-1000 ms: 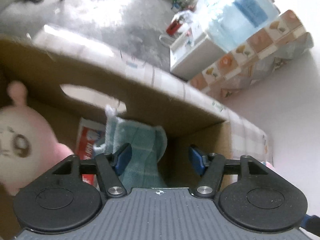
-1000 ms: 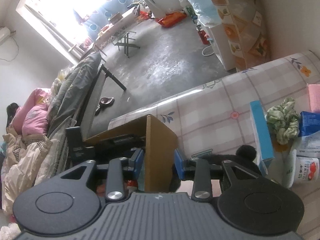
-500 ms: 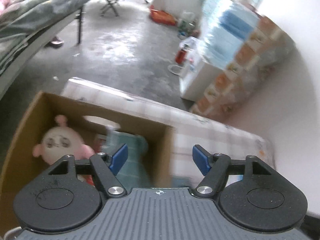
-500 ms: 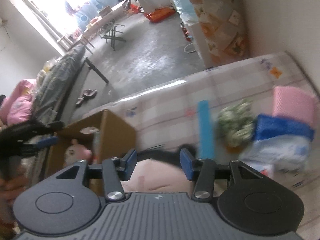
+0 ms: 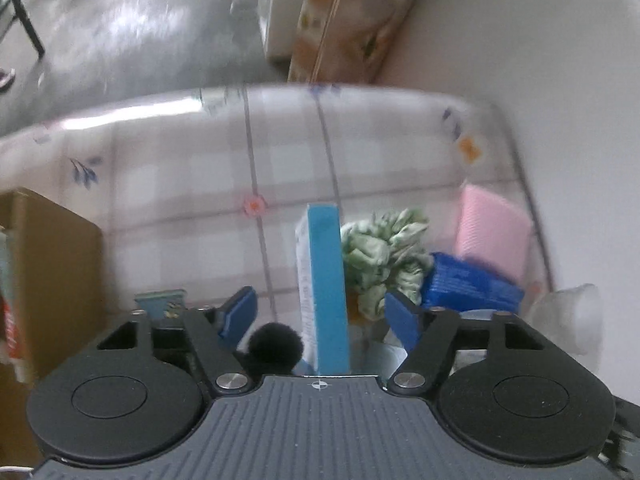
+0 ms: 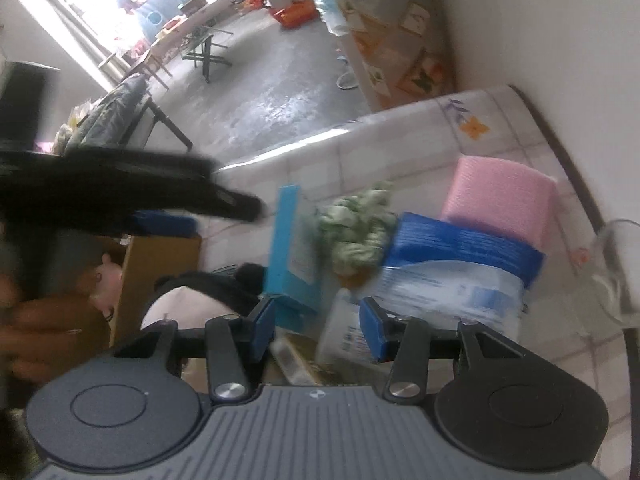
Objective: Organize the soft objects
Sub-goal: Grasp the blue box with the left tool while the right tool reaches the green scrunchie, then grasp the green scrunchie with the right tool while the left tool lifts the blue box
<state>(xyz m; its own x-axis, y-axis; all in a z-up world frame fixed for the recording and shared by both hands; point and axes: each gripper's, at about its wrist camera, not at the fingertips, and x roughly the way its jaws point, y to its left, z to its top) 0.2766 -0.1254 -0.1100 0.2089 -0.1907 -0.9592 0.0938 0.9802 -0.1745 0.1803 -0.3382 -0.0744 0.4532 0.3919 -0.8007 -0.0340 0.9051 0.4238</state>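
Note:
My left gripper point(image 5: 320, 312) is open and empty above the checked table, over an upright blue box point(image 5: 324, 280). A green-white scrunched cloth point(image 5: 380, 256) lies just right of the box, with a pink pad point(image 5: 492, 232) behind it. A black-eared pink plush point(image 5: 276, 344) sits below the left finger. The cardboard box point(image 5: 48, 248) is at the left. My right gripper point(image 6: 316, 324) is open and empty over a white bottle point(image 6: 344, 336). The cloth point(image 6: 356, 224), the pink pad point(image 6: 500, 196), the plush point(image 6: 192, 300) and the cardboard box point(image 6: 156, 264) also show in the right wrist view.
A blue-and-white packet point(image 6: 456, 272) lies right of the cloth; it also shows in the left wrist view point(image 5: 468, 284). A clear glass point(image 6: 612, 272) stands at the table's right edge by the wall. The left gripper's dark body point(image 6: 120, 188) crosses the right wrist view.
My left gripper has left the cardboard box and swung right over the pile of items. My right gripper has moved right from the box's wall to above the bottle and packet.

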